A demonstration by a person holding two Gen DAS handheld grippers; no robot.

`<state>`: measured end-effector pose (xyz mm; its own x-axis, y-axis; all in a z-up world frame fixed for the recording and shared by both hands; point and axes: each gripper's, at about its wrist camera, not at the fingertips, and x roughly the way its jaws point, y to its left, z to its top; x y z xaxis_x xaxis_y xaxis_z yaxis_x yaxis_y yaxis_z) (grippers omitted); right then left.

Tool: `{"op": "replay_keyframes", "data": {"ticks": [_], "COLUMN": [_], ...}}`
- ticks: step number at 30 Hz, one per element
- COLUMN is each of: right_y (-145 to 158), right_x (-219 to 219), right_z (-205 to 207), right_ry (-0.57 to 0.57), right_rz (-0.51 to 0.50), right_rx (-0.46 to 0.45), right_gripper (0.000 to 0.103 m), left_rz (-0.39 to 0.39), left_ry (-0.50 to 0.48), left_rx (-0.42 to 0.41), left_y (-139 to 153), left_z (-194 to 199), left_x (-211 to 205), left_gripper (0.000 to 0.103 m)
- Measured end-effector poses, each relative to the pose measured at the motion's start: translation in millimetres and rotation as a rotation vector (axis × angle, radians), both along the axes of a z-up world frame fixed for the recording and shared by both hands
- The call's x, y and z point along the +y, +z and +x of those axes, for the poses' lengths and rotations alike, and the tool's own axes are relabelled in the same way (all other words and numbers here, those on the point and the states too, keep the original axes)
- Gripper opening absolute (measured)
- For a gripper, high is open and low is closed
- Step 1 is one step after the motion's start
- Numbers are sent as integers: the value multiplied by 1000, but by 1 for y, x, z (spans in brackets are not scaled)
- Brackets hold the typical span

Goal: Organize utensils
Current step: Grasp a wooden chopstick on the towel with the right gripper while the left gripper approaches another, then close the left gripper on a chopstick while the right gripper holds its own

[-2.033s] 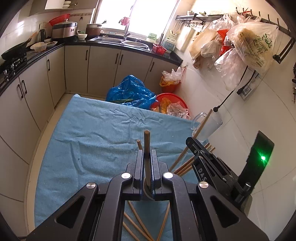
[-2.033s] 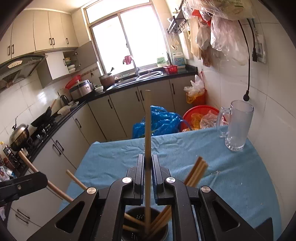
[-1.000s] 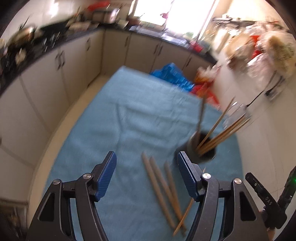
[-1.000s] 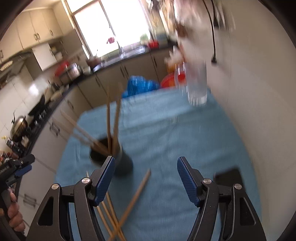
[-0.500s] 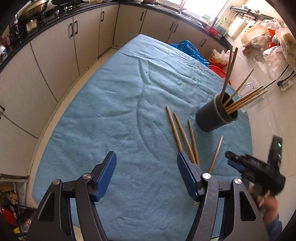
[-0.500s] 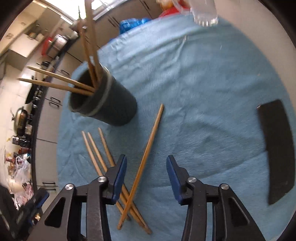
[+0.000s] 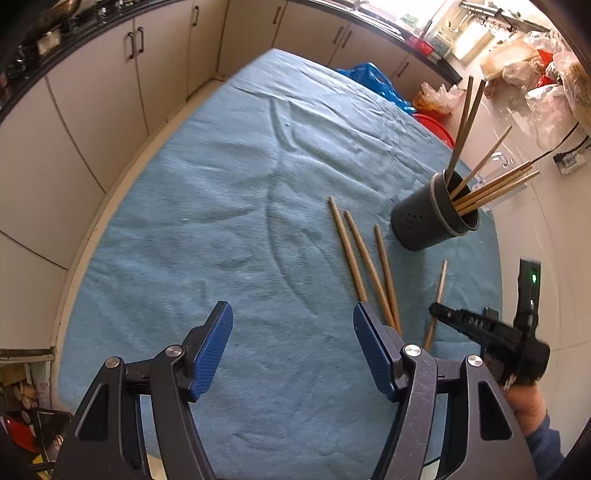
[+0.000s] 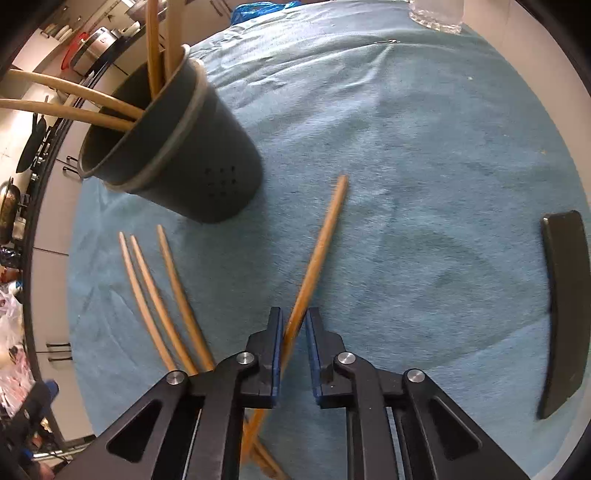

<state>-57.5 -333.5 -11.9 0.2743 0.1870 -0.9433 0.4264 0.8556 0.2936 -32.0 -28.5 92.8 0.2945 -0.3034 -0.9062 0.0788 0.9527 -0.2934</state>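
Observation:
A dark round holder (image 7: 434,218) (image 8: 184,155) stands on the blue cloth with several wooden chopsticks in it. Three loose chopsticks (image 7: 364,258) (image 8: 155,291) lie side by side beside it. A fourth chopstick (image 7: 437,295) (image 8: 317,258) lies apart, at an angle. My right gripper (image 8: 294,332) is down at the cloth, its jaws nearly closed around this chopstick's lower part. It shows in the left wrist view (image 7: 480,328) too. My left gripper (image 7: 291,347) is wide open and empty above the cloth's near part.
A black phone-like device (image 8: 565,314) lies on the cloth at the right. A glass mug (image 8: 436,13) stands at the far edge. The blue cloth (image 7: 221,184) covers the table; kitchen cabinets (image 7: 92,92) run along the left.
Both grippers let go of chopsticks into the holder, opened and drew back. The right gripper then dropped to the lone chopstick and narrowed around it. The left stayed open.

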Motion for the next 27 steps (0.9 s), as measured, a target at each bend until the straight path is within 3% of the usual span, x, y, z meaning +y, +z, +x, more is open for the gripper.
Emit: {"op": "replay_keyframes", "data": {"ticks": [7, 12, 13, 20, 24, 27], "right_y": [-1, -3, -3, -2, 3, 5], "right_x": [-33, -50, -51, -62, -68, -67], "right_z": [-41, -62, -65, -81, -78, -73], "right_ry": [-7, -35, -37, -24, -23, -23], "right_rz": [-67, -26, -19, 10, 2, -6], "right_rx": [39, 30, 29, 23, 19, 16], "right_gripper": [8, 8, 8, 8, 8, 8], "left_rz": [-31, -14, -4, 36, 68, 83], "left_ry": [-7, 16, 15, -4, -13, -22], "left_rx": [116, 199, 216, 235, 250, 230], "left_y": [-27, -50, -56, -69, -79, -80], "left_z": [39, 70, 76, 93, 97, 96], "left_x": [-31, -52, -58, -85, -95, -96], "left_gripper": [64, 41, 41, 35, 17, 14]}}
